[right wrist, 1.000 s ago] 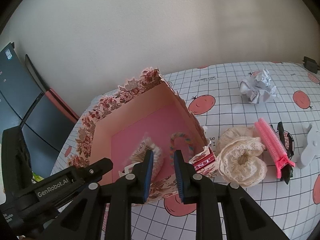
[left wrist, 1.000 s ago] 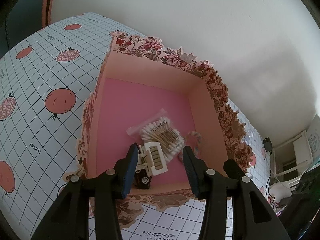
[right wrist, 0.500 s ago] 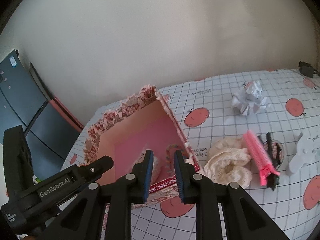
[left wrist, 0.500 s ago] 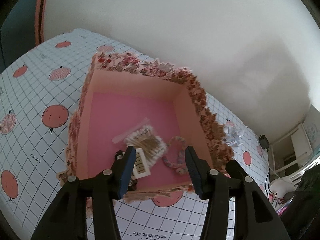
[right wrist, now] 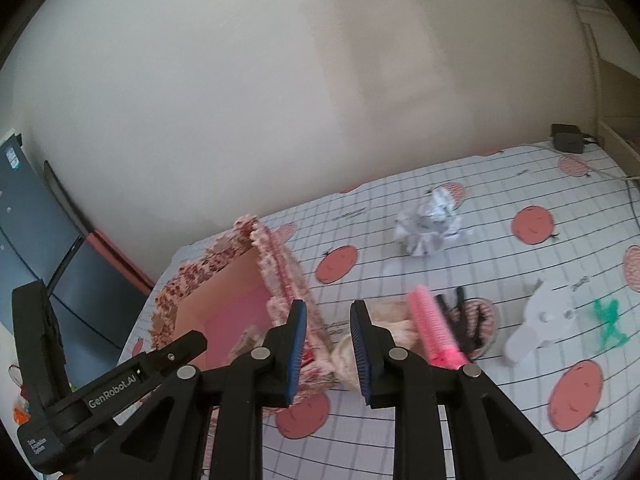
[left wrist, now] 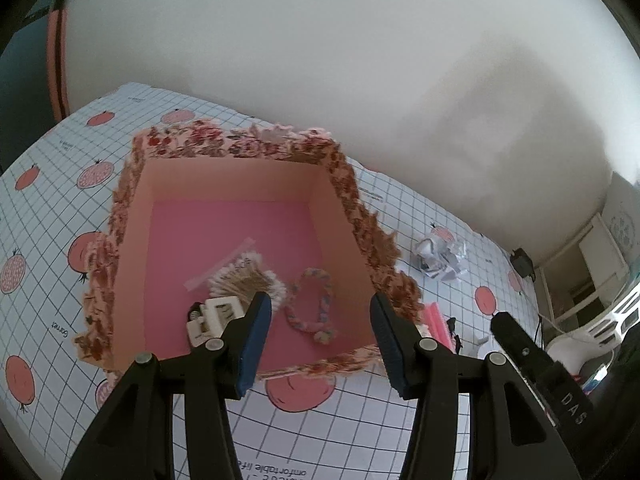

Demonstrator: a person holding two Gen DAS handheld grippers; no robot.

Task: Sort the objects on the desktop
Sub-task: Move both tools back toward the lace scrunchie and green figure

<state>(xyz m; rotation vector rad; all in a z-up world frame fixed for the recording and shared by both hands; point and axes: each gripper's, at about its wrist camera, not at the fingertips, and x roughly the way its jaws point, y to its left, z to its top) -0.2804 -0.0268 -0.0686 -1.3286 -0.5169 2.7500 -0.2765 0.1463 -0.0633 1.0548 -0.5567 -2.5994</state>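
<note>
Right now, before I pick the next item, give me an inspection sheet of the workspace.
Surface: tablecloth, white grid with red fruit prints.
Job's things: floral box open, holding a bag of cotton swabs, a braided ring and a white toy truck. Outside it lie a cream lace scrunchie, a pink hair roller, black clips, a white flat piece and a green scrap.
Clutter: crumpled paper.
Grippers: left gripper open and empty above the box; right gripper narrowly open, empty.
Cables: black adapter with a lead at the far edge.
Surroundings: plain wall; dark panel at left.
</note>
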